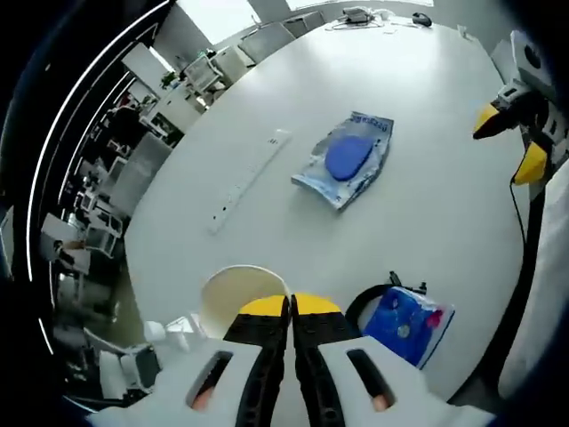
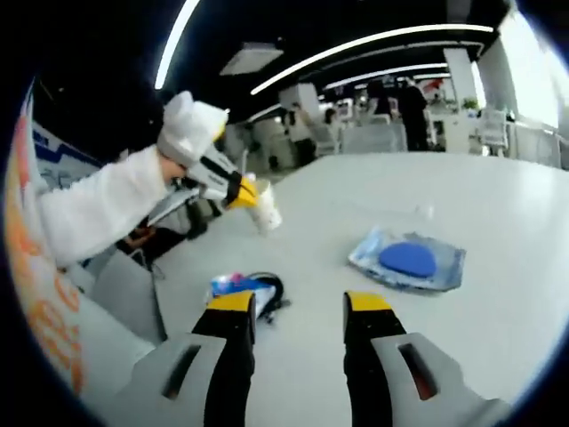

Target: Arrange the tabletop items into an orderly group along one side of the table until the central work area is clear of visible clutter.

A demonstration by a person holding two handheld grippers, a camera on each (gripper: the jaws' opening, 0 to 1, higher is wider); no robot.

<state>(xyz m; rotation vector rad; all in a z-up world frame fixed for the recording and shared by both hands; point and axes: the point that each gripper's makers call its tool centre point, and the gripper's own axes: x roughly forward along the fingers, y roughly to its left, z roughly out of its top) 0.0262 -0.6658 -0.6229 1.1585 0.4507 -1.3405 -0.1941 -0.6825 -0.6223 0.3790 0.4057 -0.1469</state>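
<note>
My left gripper (image 1: 292, 304) is shut on the rim of a cream paper cup (image 1: 233, 294), held over the near edge of the white table (image 1: 427, 222). A clear bag with a blue oval item (image 1: 347, 160) lies mid-table, and a long white strip (image 1: 249, 178) lies to its left. A blue pouch with a black cable (image 1: 404, 322) sits near my jaws on the right. My right gripper (image 2: 300, 307) is open and holds nothing, above the table (image 2: 498, 320). Ahead of it are the blue pouch (image 2: 244, 286) and the bagged blue item (image 2: 409, 258). The left gripper (image 2: 240, 191) holds the cup (image 2: 265, 212) aloft. The right gripper (image 1: 509, 142) hovers at the table's right side.
Cables and small devices (image 1: 373, 16) lie at the table's far end. Office chairs and desks (image 1: 191, 76) stand beyond the left edge. A white-sleeved arm (image 2: 98, 209) carries the left gripper.
</note>
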